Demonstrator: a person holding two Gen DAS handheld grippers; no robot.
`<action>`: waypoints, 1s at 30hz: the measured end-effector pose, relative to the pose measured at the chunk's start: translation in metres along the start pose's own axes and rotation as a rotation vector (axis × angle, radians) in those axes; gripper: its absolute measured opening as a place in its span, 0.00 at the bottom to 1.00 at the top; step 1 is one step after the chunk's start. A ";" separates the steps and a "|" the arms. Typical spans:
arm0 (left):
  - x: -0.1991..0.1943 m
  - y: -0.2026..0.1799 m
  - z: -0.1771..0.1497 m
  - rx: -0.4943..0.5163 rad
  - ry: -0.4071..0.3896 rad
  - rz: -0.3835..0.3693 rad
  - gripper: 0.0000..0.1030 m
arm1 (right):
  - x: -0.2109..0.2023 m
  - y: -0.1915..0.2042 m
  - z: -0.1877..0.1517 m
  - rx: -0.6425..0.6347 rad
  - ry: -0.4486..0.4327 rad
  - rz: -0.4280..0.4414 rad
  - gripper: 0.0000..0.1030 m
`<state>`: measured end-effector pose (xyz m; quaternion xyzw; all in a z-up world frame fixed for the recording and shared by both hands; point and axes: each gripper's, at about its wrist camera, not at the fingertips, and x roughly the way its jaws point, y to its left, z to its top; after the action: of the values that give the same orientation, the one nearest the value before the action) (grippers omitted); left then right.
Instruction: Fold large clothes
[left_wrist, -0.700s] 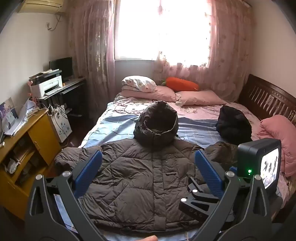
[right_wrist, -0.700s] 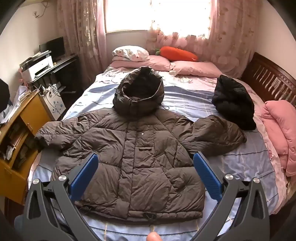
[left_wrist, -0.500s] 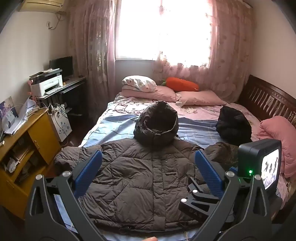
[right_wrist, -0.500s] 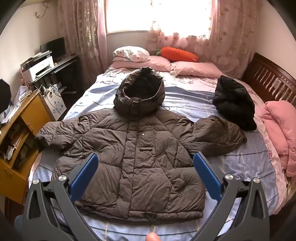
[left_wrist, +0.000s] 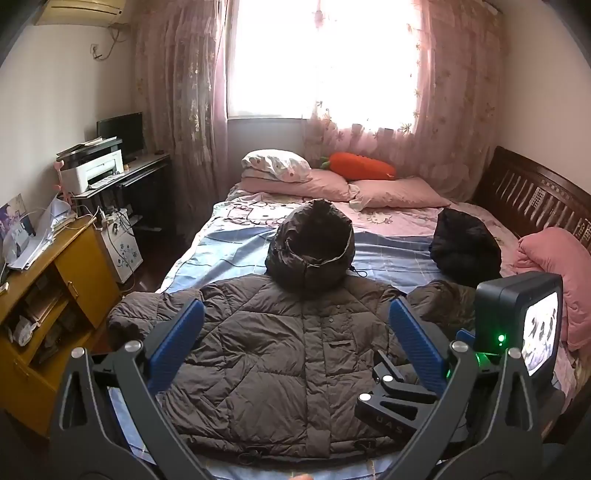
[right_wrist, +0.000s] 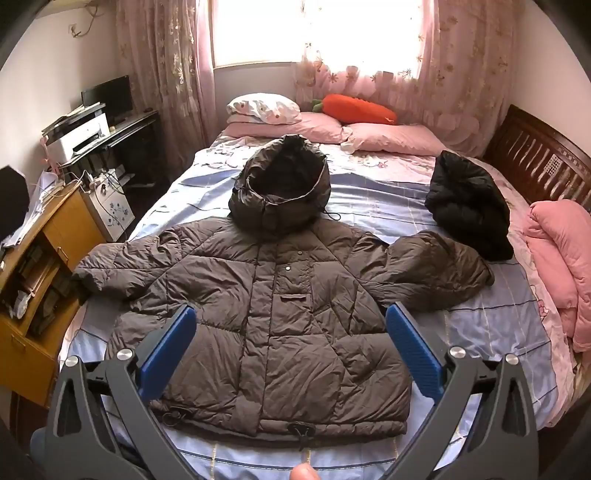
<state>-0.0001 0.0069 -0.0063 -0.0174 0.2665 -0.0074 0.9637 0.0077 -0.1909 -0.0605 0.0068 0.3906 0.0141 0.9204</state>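
Note:
A large brown hooded puffer jacket (right_wrist: 280, 317) lies flat and face up on the bed, sleeves spread, hood (right_wrist: 284, 192) pointing to the pillows. It also shows in the left wrist view (left_wrist: 280, 350). My right gripper (right_wrist: 291, 317) is open and empty, held above the jacket's lower half. My left gripper (left_wrist: 295, 314) is open and empty, above the jacket's near hem. The right gripper's body (left_wrist: 517, 332) shows at the right of the left wrist view, hiding the jacket's right sleeve.
A black jacket (right_wrist: 469, 206) lies bunched at the bed's right. A pink quilt (right_wrist: 561, 266) lies by the wooden bed frame (right_wrist: 539, 158). Pillows (right_wrist: 317, 127) and an orange carrot cushion (right_wrist: 358, 109) lie at the head. A yellow cabinet (right_wrist: 40, 280) stands left.
Both grippers have shifted very slightly. The jacket has not moved and both grippers stay open.

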 end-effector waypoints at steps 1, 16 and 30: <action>0.000 0.001 -0.001 -0.001 0.000 0.000 0.98 | 0.000 0.000 0.000 0.000 0.002 0.001 0.99; -0.005 0.002 -0.017 0.010 0.000 -0.002 0.98 | -0.002 0.000 0.000 0.004 0.001 0.002 0.99; 0.002 0.000 -0.010 0.013 0.018 0.004 0.98 | -0.003 0.001 -0.001 0.007 0.003 0.003 0.99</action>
<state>-0.0031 0.0070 -0.0159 -0.0105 0.2753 -0.0076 0.9613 0.0048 -0.1897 -0.0589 0.0104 0.3920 0.0143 0.9198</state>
